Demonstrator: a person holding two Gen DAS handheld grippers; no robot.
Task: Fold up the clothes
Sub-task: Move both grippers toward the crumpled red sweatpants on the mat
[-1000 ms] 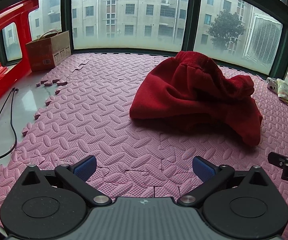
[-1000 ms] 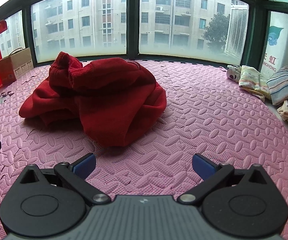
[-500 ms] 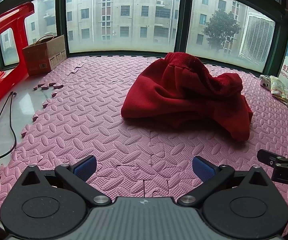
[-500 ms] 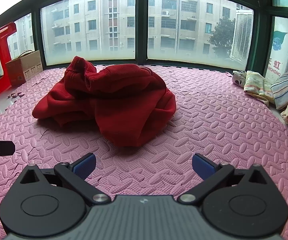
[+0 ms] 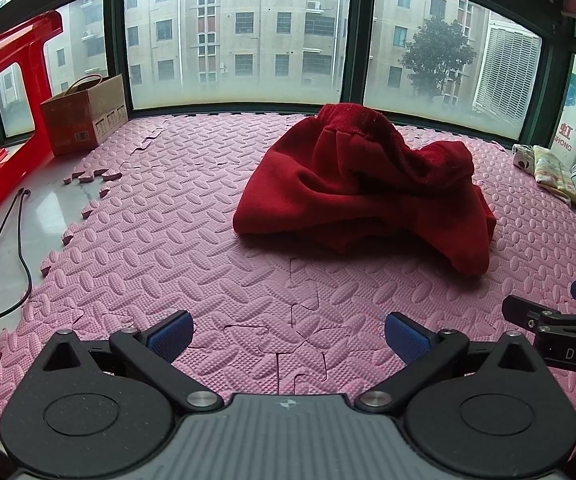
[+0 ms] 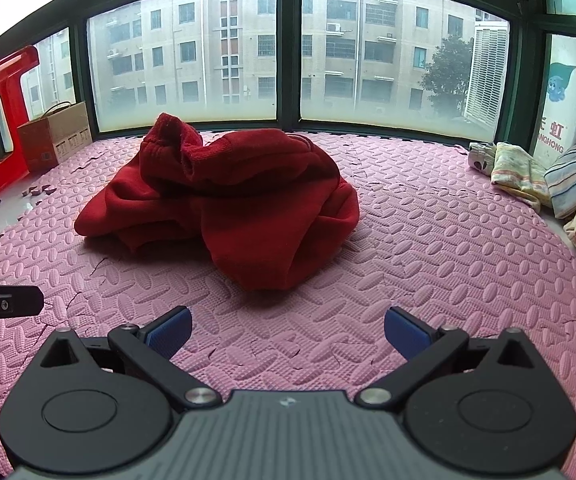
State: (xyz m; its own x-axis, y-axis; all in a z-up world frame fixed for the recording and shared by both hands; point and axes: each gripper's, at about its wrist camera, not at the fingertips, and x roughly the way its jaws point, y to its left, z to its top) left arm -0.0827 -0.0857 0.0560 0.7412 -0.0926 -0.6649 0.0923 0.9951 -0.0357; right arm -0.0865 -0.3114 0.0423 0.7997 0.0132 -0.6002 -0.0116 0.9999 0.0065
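On the side of the right gripper [image 5: 556, 320], seen at 3 o'clock in the left wrist view, the white letters "DAS" are read; on the wall panel [image 6: 556, 136] at 2 o'clock, red characters and "ANGHONG" are seen beneath a blue cartoon figure. One cardboard box [image 5: 85, 130] with printed labels too small to read is placed at 10 o'clock, beside one red plastic piece of furniture [image 5: 3, 120]. One black cable [image 5: 15, 240] is laid on the bare floor at 9 o'clock. A small heap of light clothes [image 6: 548, 180], uncounted, is piled at 3 o'clock. One crumpled red garment [image 6: 227, 200] is found on the pink foam mat [image 6: 428, 260], at 12 o'clock from both grippers and well apart from their blue pads [image 6: 167, 330]. The left gripper [image 5: 285, 336] is held wide and empty over the mat; the right gripper [image 6: 285, 334] is likewise spread wide, with nothing gripped. Nothing is set between garment and grippers.
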